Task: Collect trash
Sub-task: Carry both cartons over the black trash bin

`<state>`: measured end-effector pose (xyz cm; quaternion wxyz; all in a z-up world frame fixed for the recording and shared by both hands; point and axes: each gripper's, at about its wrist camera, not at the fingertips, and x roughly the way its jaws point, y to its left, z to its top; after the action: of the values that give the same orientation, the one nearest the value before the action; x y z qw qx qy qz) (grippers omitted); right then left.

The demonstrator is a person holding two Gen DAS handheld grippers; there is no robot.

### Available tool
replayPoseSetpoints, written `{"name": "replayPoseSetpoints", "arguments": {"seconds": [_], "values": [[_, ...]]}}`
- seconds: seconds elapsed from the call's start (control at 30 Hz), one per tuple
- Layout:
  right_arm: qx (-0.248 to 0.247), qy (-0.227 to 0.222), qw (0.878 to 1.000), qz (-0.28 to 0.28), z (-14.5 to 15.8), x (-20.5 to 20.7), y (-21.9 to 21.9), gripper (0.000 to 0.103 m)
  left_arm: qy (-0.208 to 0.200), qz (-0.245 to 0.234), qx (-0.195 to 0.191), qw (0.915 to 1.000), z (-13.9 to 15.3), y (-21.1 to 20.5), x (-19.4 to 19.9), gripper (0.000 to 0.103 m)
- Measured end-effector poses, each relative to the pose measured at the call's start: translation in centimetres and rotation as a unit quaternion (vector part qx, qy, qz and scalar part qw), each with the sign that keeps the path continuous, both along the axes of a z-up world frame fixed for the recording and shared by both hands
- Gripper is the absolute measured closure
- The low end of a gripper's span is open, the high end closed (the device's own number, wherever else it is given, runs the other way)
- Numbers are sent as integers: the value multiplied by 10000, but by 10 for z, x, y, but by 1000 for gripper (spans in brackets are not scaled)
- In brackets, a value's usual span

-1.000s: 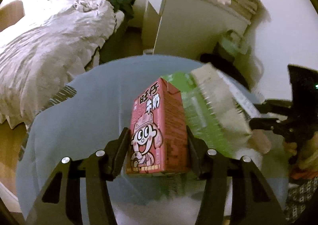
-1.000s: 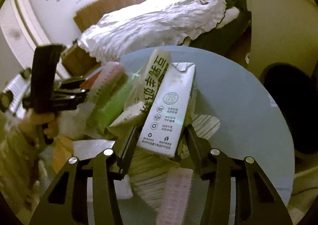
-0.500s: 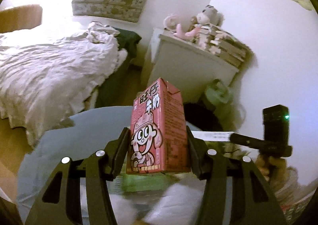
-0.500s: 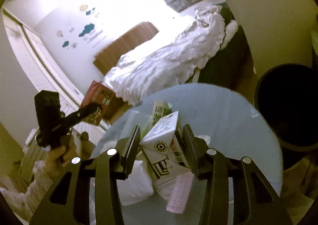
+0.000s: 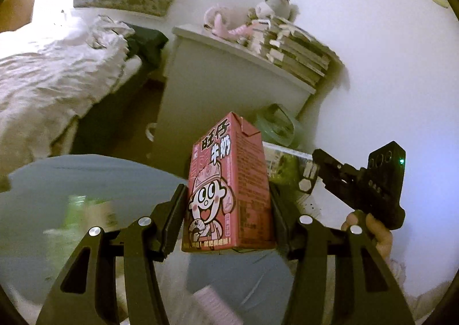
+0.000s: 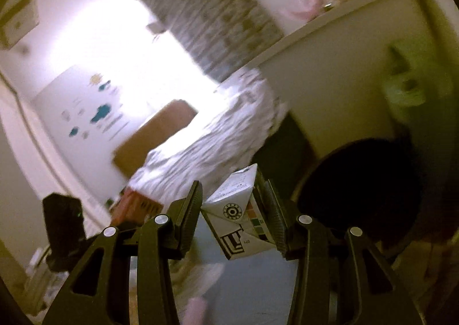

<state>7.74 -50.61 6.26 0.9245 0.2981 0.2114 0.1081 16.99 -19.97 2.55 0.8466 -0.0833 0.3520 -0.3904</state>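
Observation:
My left gripper (image 5: 228, 204) is shut on a red milk carton (image 5: 228, 181) with a cartoon face and holds it upright above the round blue table (image 5: 86, 178). My right gripper (image 6: 233, 210) is shut on a white milk carton (image 6: 239, 218), tilted, lifted above the table (image 6: 258, 276) and close to a black trash bin (image 6: 358, 190) at the right. The right gripper also shows in the left wrist view (image 5: 358, 181), carrying the white carton (image 5: 287, 164). The left gripper's body (image 6: 63, 227) and the red carton (image 6: 134, 204) show in the right wrist view.
More trash lies blurred on the table: a green wrapper (image 5: 77, 210) and a pink packet (image 5: 215, 307). A white cabinet (image 5: 223, 89) with books and plush toys stands behind the table. A bed (image 5: 43, 81) with rumpled sheets is at the left.
Both grippers have lifted their cartons off the table. The right gripper has swung toward the black bin; the left has risen and turned toward the cabinet.

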Motion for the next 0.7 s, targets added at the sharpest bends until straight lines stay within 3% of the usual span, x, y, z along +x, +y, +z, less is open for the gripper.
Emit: {"name": "replayPoseSetpoints", "arguments": {"seconds": [0.33, 0.5, 0.7], "values": [[22, 526, 9961, -707, -64, 26, -68, 59, 334, -289, 279, 9986, -34, -101, 30, 50], [114, 990, 9916, -820, -99, 32, -84, 59, 592, -214, 453, 9970, -58, -127, 49, 50], [-233, 1360, 9874, -770, -118, 45, -76, 59, 863, -207, 695, 9936, -82, -150, 59, 50]]}}
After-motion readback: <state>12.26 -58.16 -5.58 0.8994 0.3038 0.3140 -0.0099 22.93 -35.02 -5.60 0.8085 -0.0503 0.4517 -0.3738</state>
